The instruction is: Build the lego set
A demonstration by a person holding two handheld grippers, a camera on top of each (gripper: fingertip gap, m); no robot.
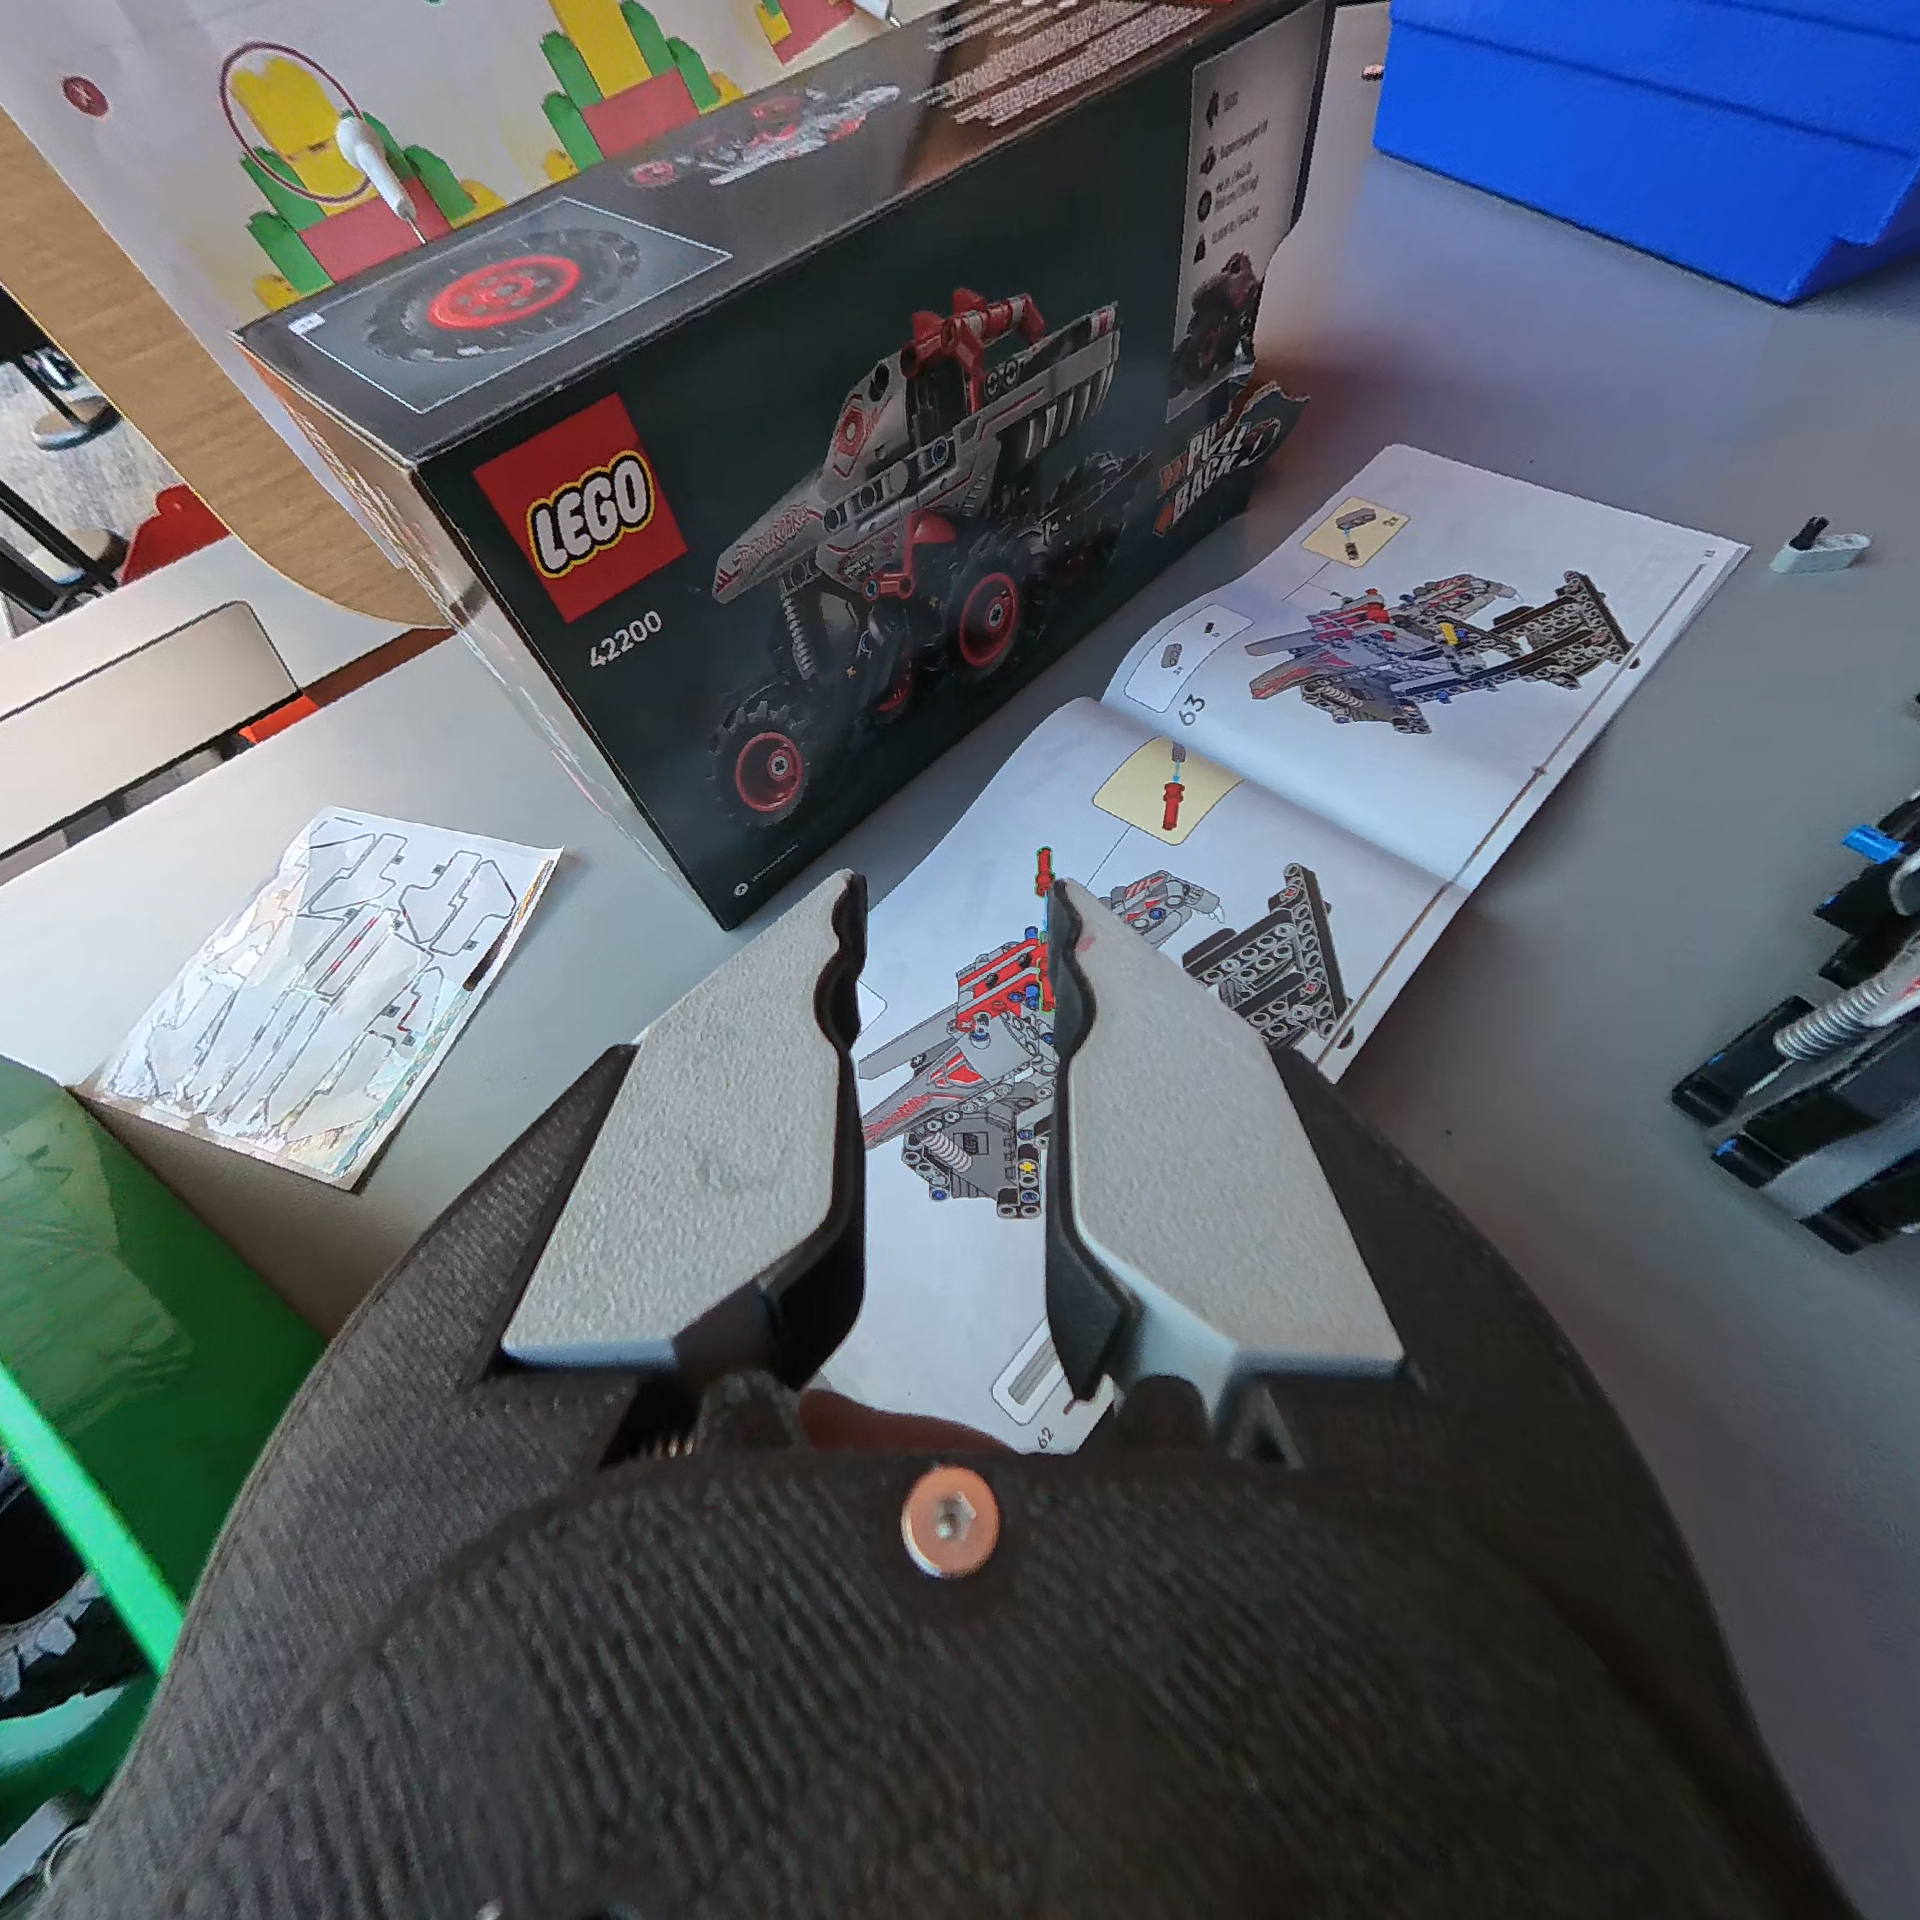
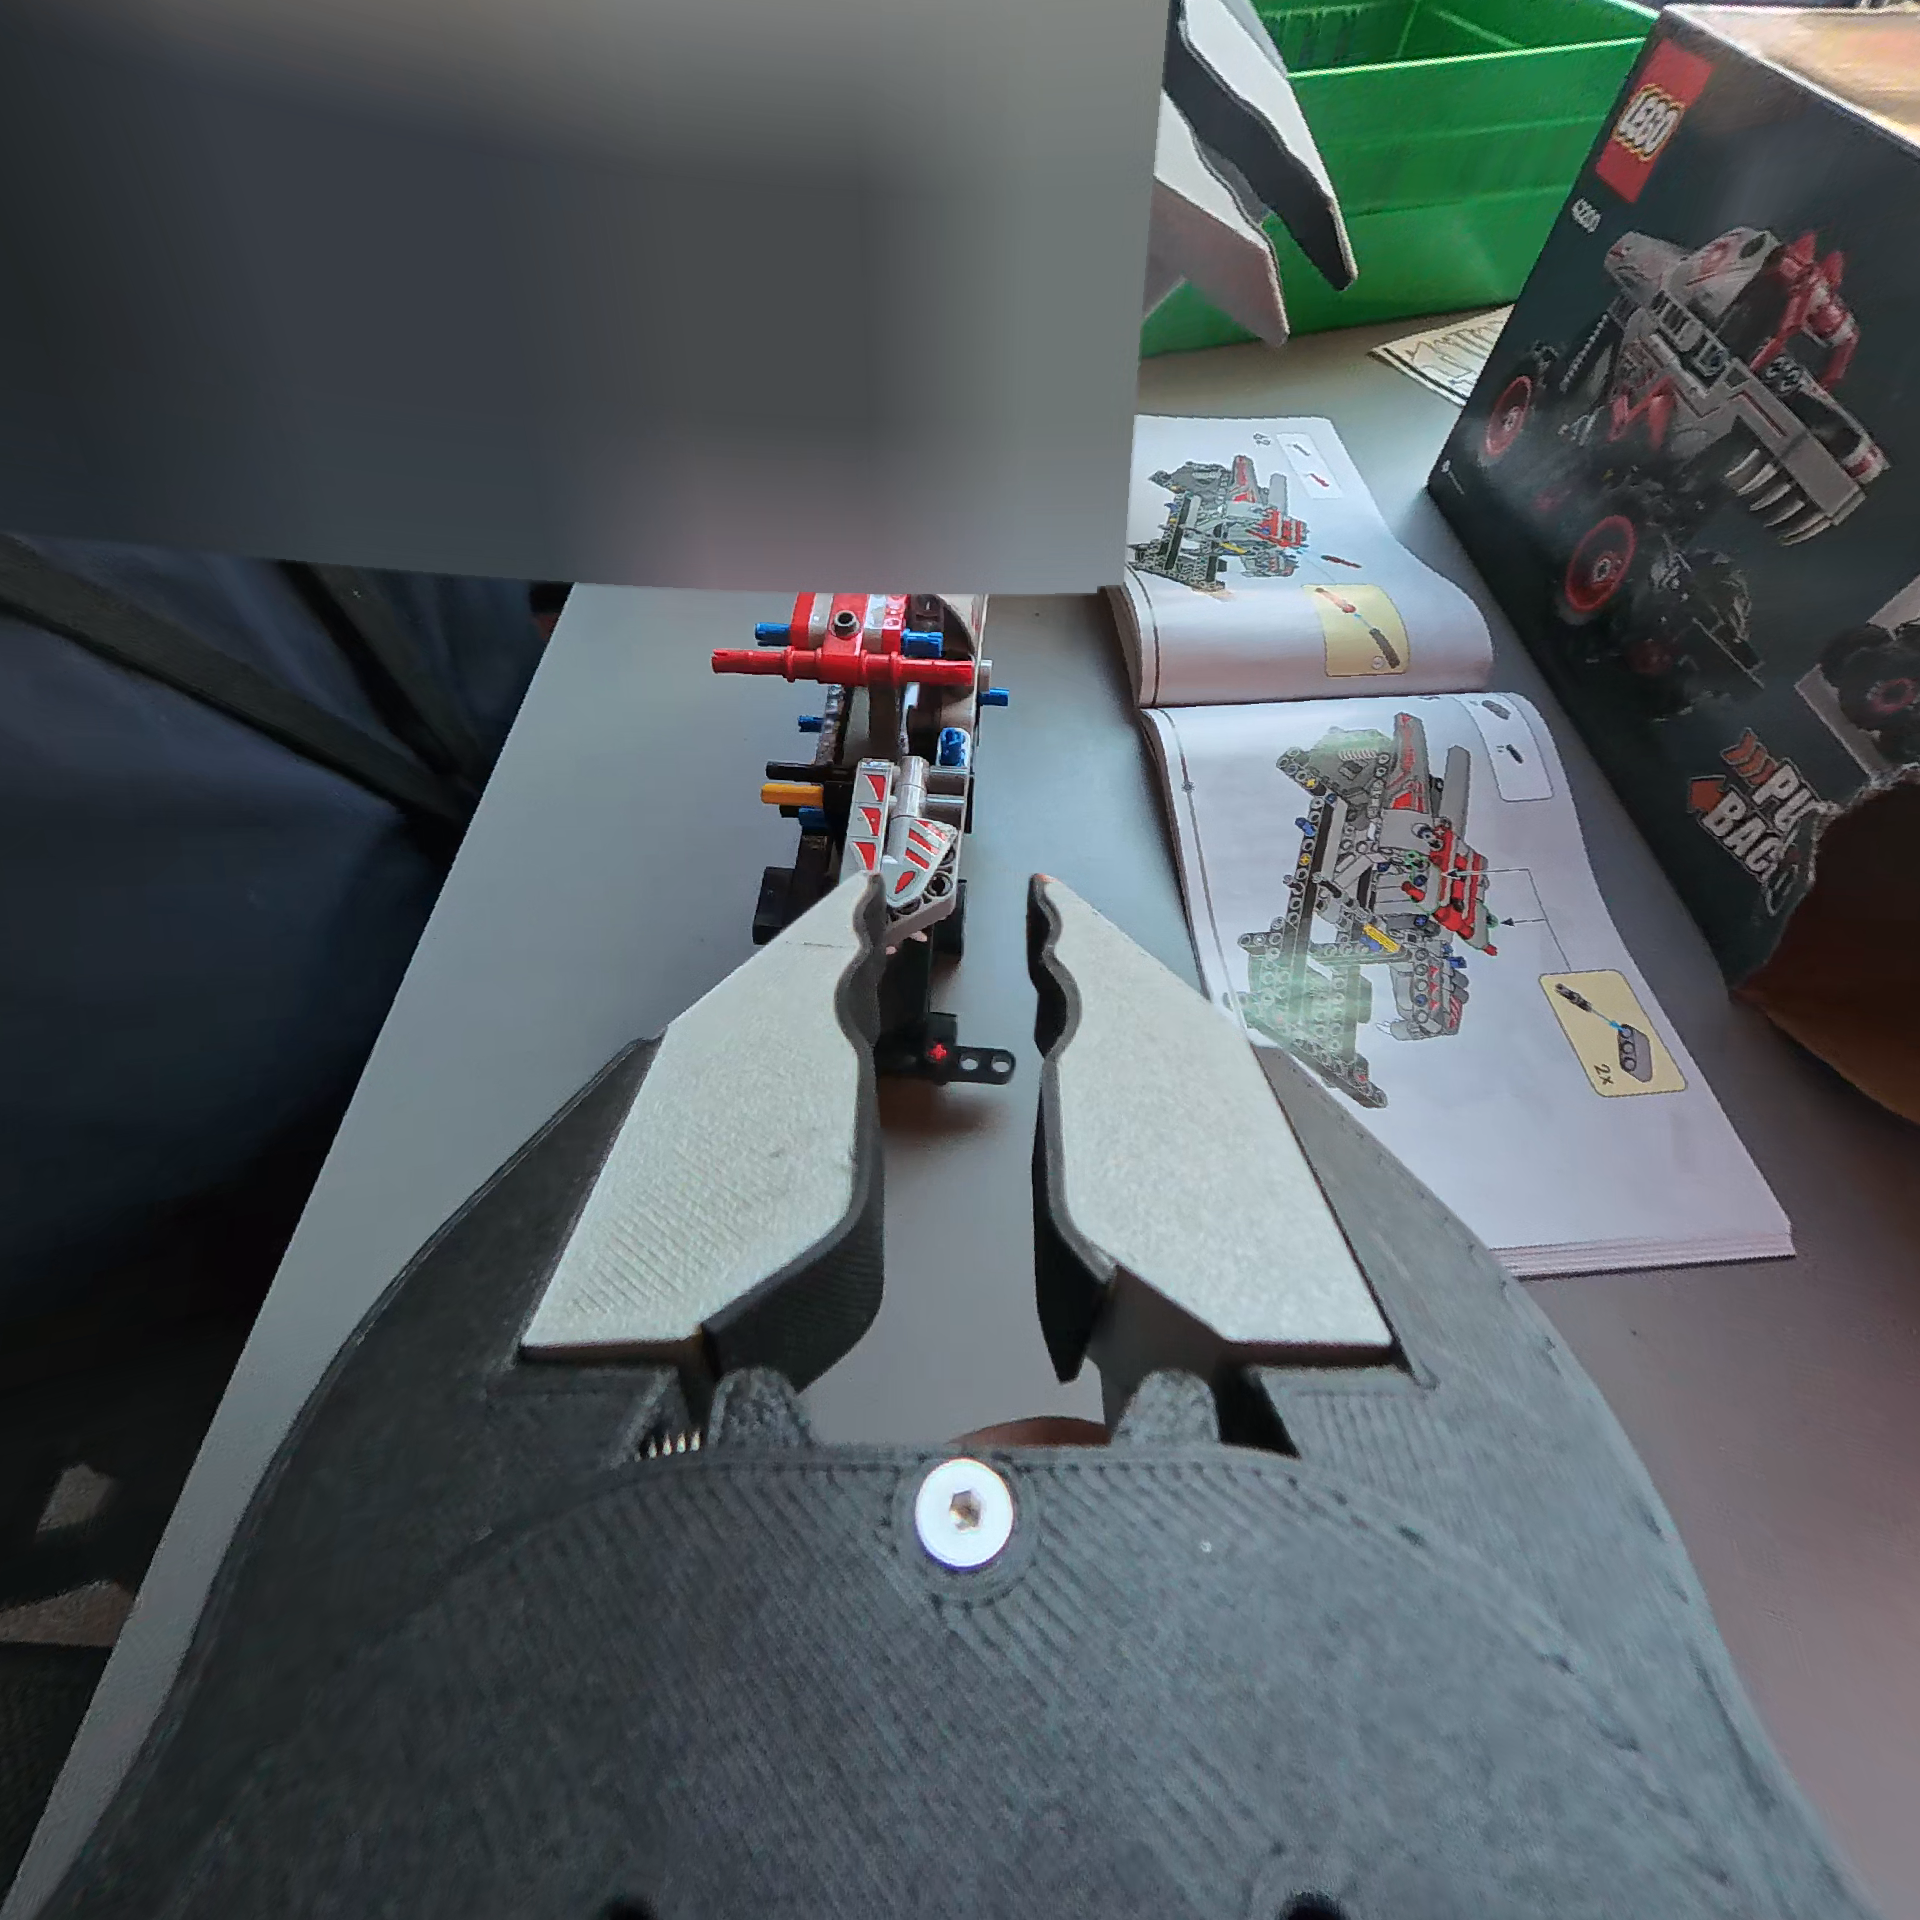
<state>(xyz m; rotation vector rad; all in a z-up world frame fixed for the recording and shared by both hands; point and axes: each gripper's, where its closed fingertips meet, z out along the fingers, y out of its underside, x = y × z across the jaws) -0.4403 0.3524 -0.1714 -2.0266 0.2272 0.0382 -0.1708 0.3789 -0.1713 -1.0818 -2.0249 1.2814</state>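
Note:
The part-built Lego truck, black, grey and red with blue pins, stands on the grey table just ahead of my right gripper. That gripper is open and empty, its left fingertip close over the model's near end. The model's edge also shows at the right of the left wrist view. My left gripper is open and empty, held above the open instruction booklet. The booklet also lies right of the model in the right wrist view.
The dark Lego box stands behind the booklet, also at far right. A sticker sheet lies left. A small grey piece sits beyond the booklet. A green bin and blue bin flank the table. The other gripper hovers above. Left tips to right tips: about 30 cm. Between my right fingertips and the small grey piece there is roughly 10 cm.

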